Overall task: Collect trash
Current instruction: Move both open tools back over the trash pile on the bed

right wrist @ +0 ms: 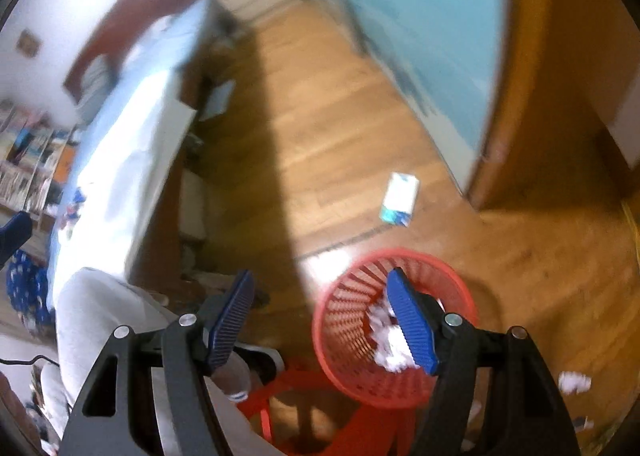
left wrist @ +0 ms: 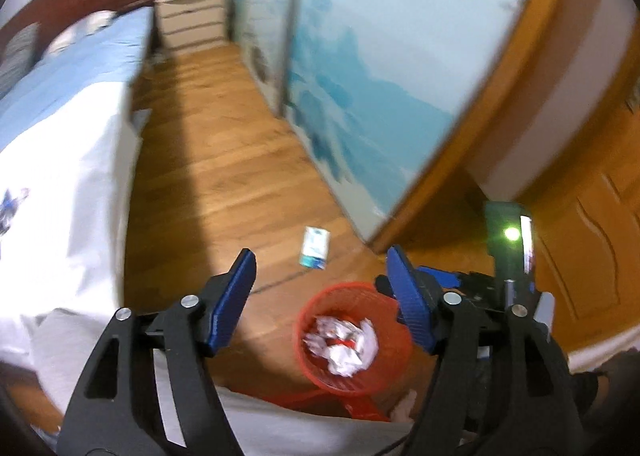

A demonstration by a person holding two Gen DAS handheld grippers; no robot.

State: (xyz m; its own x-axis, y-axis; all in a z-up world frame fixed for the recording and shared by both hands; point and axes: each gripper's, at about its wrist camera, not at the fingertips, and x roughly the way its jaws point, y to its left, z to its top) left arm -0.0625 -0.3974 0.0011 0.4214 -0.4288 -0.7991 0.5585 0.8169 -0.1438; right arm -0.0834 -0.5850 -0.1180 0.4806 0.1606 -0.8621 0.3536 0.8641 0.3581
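Both my grippers, left [left wrist: 320, 268] and right [right wrist: 322, 290], gape wide and empty above the red mesh wastebasket [right wrist: 456, 292] holding crumpled paper [left wrist: 344, 344]; a carton [right wrist: 400, 197] lies on the wooden floor [right wrist: 320, 127] beyond

Wooden plank floor [left wrist: 240, 159] between a blue-sheeted bed [left wrist: 60, 95] and blue-patterned sliding wardrobe doors [left wrist: 380, 55].

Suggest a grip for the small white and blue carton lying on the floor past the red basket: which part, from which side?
The carton lies flat on the wood floor, clear of the red basket, so probably come straight down from above. Close the jaws across its two long edges, near the middle; the narrow width should fit open jaws. Either gripper looks free: the right gripper and the left gripper are both open and empty.
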